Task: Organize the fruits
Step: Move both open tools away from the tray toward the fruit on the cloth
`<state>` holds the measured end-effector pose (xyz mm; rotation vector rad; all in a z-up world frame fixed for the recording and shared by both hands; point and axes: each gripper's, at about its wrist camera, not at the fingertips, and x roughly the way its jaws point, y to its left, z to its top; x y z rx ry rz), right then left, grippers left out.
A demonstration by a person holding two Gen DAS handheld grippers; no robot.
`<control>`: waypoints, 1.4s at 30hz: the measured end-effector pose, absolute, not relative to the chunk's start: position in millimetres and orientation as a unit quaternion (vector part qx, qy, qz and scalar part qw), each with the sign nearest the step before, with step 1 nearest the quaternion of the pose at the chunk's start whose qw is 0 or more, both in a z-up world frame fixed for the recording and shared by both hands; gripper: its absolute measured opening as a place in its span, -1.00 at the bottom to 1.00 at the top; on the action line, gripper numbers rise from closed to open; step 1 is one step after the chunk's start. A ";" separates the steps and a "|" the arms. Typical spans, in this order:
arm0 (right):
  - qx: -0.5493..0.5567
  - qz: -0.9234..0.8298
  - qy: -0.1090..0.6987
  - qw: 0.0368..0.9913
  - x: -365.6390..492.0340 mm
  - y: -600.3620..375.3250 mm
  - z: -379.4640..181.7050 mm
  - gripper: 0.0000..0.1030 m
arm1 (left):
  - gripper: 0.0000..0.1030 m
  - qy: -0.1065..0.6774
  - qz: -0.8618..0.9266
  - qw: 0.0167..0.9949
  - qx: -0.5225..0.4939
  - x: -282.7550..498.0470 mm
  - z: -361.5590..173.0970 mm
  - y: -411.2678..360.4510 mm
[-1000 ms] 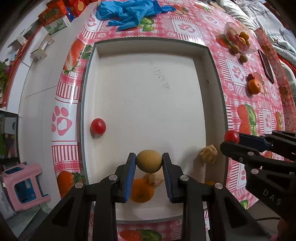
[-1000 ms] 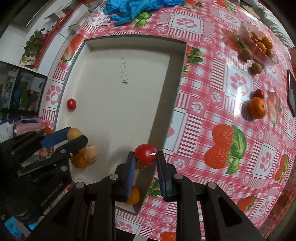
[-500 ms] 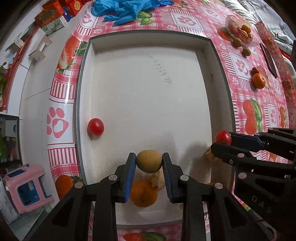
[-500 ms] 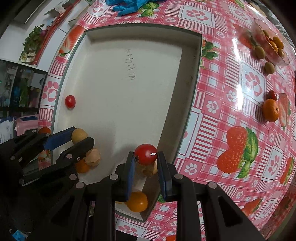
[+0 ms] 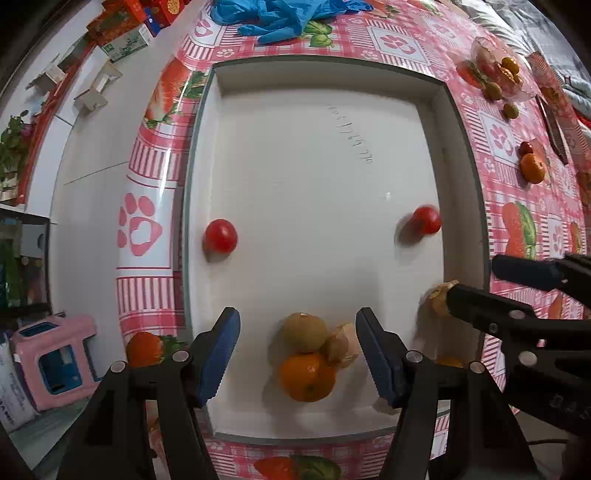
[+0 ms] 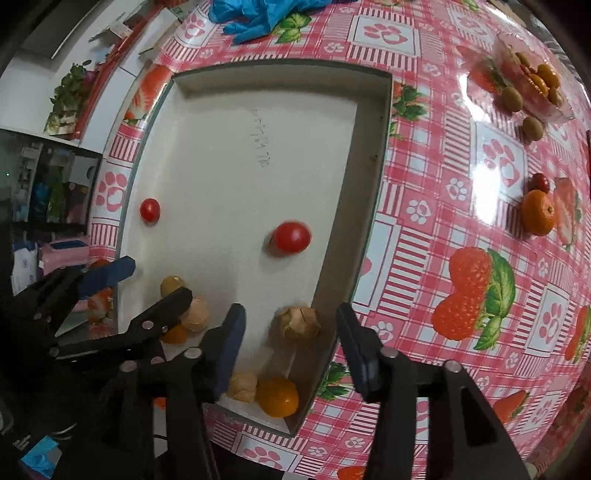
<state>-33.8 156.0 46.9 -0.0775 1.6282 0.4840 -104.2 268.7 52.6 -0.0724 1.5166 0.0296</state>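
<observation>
A white tray [image 5: 317, 177] lies on the pink checked tablecloth. My left gripper [image 5: 297, 356] hangs over its near edge, jaws opening, gripping nothing. Under it a tan-green round fruit [image 5: 304, 331] rests against an orange [image 5: 306, 376] and a walnut-like fruit [image 5: 341, 345]. My right gripper [image 6: 291, 350] is over the tray's near right corner, jaws opening and empty. A blurred red tomato [image 6: 291, 236] lies in the tray beyond it. A second tomato [image 5: 219, 235] sits by the left wall. Another walnut-like fruit [image 6: 299, 325] and a small orange [image 6: 277, 397] lie under the right gripper.
Blue gloves [image 5: 280, 14] lie beyond the tray. At the far right a clear container [image 6: 532, 85] holds several small fruits, with two green ones beside it. An orange [image 6: 538, 218] and a small red fruit lie on the cloth. A pink stool [image 5: 51, 365] stands on the floor.
Both grippers have opened. The tan-green fruit dropped from the left one onto the tray by the orange. The red tomato left the right one and lies farther into the tray.
</observation>
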 end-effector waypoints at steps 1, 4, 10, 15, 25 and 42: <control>-0.030 0.215 0.717 0.663 -34.0 154.1 48.8 0.27 | 0.29 0.687 0.014 0.725 -0.031 -104.7 53.0 267.7; -0.021 0.210 0.713 0.669 -33.7 146.0 53.2 0.57 | 0.29 0.687 0.009 0.726 -0.034 -106.0 56.1 263.1; -0.027 0.164 0.702 0.693 -28.7 118.8 59.8 0.73 | 0.29 0.683 -0.010 0.730 -0.022 -100.8 67.2 240.4; -0.003 0.124 0.705 0.698 -23.8 71.9 57.5 0.73 | 0.29 0.679 -0.025 0.733 -0.011 -97.9 78.5 215.4; 0.031 0.023 0.721 0.692 -45.1 -23.1 38.8 0.75 | 0.29 0.676 -0.075 0.733 0.001 -91.8 97.4 153.3; 0.064 -0.047 0.761 0.643 -123.0 -182.0 2.8 0.91 | 0.29 0.675 -0.121 0.728 0.021 -37.1 102.6 52.8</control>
